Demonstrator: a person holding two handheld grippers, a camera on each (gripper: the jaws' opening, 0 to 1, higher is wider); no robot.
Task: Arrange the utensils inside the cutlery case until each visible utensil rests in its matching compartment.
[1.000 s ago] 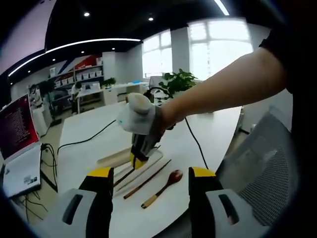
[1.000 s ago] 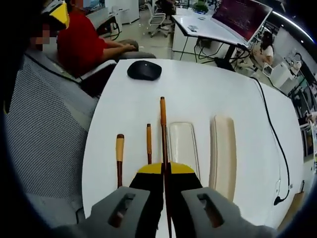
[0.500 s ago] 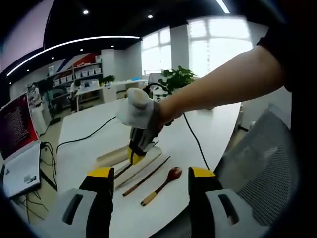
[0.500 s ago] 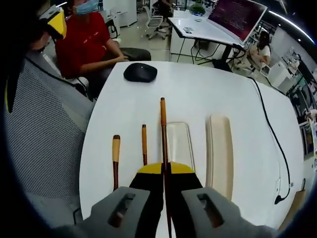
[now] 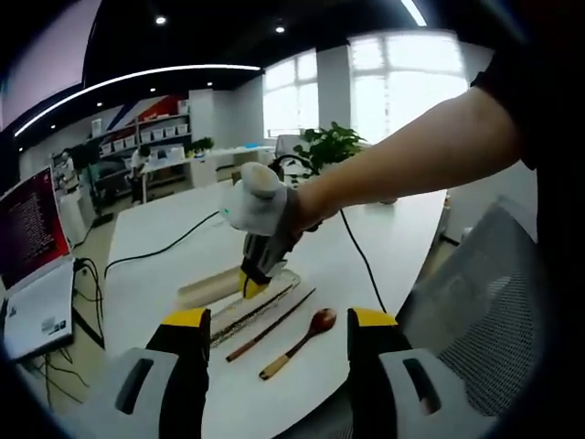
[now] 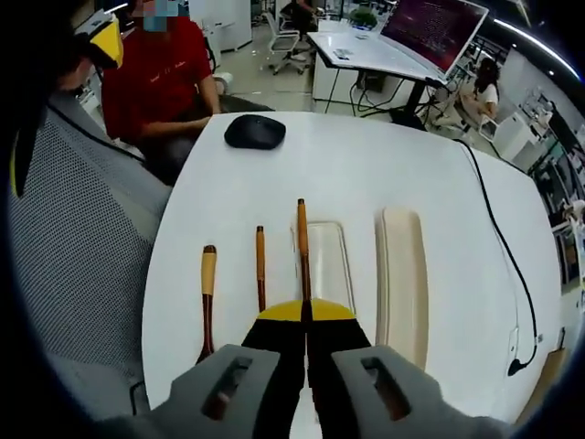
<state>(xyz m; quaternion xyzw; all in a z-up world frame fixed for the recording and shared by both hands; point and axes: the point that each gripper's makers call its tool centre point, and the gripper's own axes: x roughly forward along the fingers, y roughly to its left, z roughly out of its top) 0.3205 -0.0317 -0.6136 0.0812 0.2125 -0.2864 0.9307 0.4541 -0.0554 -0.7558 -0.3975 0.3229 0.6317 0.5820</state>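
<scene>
While unlabelled, chopstick [image 6: 303,247] stays pinched.

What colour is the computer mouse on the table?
Black; the mouse shows best in the right gripper view.

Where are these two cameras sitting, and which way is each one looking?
Left gripper view: rides the open left gripper, facing the table, windows, the person's arm and right gripper.
Right gripper view: rides the right gripper, shut on a chopstick over the clear tray.
Both show the wooden spoon and second chopstick.
</scene>
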